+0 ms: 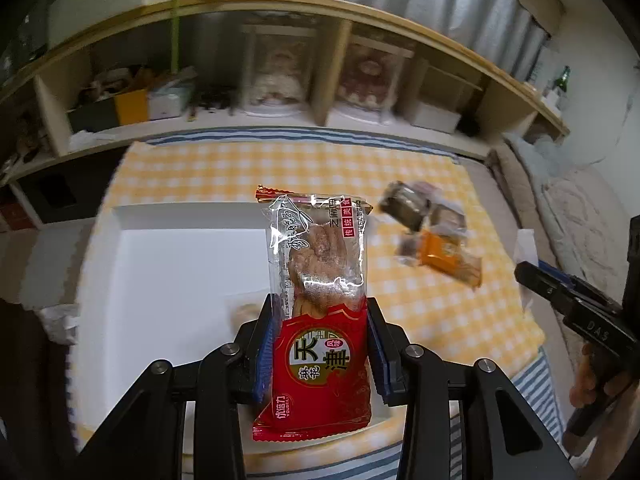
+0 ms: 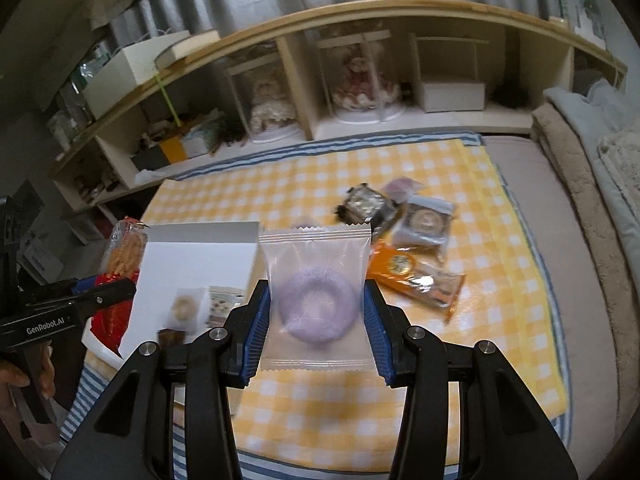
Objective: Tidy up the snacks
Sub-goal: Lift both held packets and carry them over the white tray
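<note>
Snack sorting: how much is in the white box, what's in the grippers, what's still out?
Done: three small packets lie in the white box. In hand: the left gripper holds a red twist-snack pack, the right gripper a clear pack with a purple ring, both lifted above the cloth. Left: a cluster of packets on the yellow checked cloth, roughly five.

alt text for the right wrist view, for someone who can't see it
The right gripper holds a frosted packet with a purple ring snack above a yellow checked cloth. To its left a white box holds a few snacks; loose packets lie beyond.
</note>
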Motion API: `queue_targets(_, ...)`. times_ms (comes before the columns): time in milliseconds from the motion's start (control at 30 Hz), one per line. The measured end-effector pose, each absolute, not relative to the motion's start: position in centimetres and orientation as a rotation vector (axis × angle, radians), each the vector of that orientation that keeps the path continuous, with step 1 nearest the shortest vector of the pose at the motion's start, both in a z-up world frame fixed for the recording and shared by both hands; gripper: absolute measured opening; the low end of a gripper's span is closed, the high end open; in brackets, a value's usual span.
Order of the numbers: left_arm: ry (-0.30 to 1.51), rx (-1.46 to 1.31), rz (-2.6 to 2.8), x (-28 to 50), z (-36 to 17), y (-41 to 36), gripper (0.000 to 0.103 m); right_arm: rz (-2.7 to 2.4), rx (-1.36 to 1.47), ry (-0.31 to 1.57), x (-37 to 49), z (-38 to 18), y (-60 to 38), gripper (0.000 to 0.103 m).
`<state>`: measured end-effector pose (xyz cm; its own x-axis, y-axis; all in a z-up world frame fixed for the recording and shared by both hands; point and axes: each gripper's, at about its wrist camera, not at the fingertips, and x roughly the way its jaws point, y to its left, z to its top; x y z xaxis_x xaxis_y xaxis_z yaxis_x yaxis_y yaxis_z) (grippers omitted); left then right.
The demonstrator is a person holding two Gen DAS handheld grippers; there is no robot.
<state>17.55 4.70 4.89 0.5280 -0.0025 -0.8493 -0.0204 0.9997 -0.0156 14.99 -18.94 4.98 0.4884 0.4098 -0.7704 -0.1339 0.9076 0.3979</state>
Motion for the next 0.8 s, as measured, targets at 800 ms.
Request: queue_targets(800,1.089,-0.021,0.173,12.9,4.3,16.7,0.04,0.534,0.444,1.143,13.1,2.3,-0.7,0.046)
